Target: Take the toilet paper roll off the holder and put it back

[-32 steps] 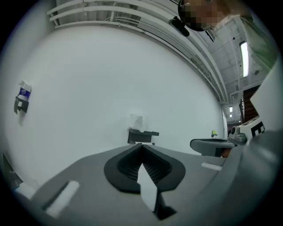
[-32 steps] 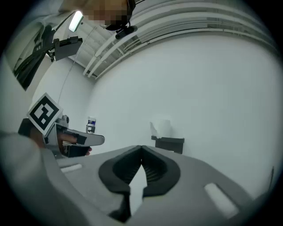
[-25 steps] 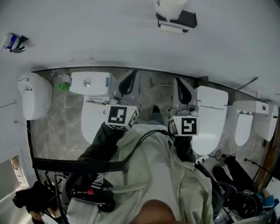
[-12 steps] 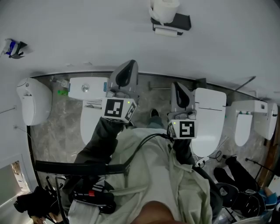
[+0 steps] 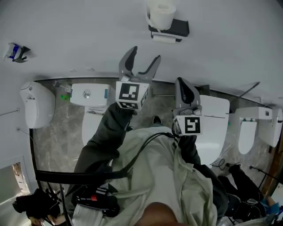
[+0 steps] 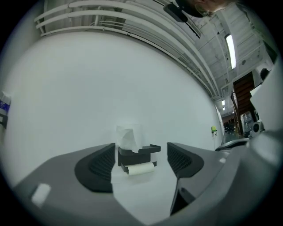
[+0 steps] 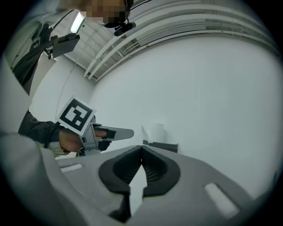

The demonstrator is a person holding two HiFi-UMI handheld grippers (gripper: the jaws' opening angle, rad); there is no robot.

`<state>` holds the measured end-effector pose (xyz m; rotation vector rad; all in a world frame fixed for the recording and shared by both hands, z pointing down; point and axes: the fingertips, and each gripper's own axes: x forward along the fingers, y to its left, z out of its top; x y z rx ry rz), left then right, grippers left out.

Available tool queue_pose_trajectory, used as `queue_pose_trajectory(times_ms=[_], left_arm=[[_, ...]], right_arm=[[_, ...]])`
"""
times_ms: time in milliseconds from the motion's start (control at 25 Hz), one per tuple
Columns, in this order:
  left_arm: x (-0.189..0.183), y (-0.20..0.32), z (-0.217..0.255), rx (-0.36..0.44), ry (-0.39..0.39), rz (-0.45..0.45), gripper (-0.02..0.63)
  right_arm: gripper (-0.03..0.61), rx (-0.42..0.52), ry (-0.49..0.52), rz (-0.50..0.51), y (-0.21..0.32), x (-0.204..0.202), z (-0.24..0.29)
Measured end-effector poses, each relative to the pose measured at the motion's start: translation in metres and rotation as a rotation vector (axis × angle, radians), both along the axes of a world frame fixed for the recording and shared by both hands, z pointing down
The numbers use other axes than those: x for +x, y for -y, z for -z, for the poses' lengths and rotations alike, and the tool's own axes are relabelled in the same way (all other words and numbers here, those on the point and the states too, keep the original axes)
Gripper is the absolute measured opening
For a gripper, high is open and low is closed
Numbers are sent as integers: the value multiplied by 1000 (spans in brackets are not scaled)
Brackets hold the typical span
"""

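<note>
A black toilet paper holder point(image 5: 170, 28) is fixed to the white wall at the top of the head view. One white roll point(image 5: 161, 9) stands upright on it and a second roll point(image 5: 164, 39) hangs under it. My left gripper point(image 5: 139, 61) is raised below the holder with its jaws opening and nothing between them. In the left gripper view the holder point(image 6: 139, 154) and the upright roll point(image 6: 128, 136) show in the gap, some way off. My right gripper point(image 5: 186, 91) is lower, shut and empty. In the right gripper view the jaws point(image 7: 141, 152) meet, and the roll point(image 7: 154, 131) lies beyond.
White toilets point(image 5: 93, 95) point(image 5: 216, 115) and a wall-hung fixture point(image 5: 38, 104) line the lower wall over a grey marbled floor. A small blue item point(image 5: 14, 51) hangs on the wall at far left. Dark gear point(image 5: 93, 201) hangs at the person's front.
My left gripper has risen toward the holder and its jaws have gone from shut to spread. The right gripper has stayed shut and barely moved.
</note>
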<state>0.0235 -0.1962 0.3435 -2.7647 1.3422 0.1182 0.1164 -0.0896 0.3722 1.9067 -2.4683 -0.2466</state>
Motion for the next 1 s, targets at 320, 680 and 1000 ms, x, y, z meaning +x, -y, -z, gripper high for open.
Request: queue_pose_trajectory(times_ms=[320,680,1000], left_arm=[[43,82,0,-82,31,17,511],[76,150,16,-61,106,59,572],[99,185,19,-43,209,99,571]], right_arm=[[0,22,2,45,25,17,5],[0,6,-5,23,41,47,1],[0,-17,5,-28,44,82,-2]])
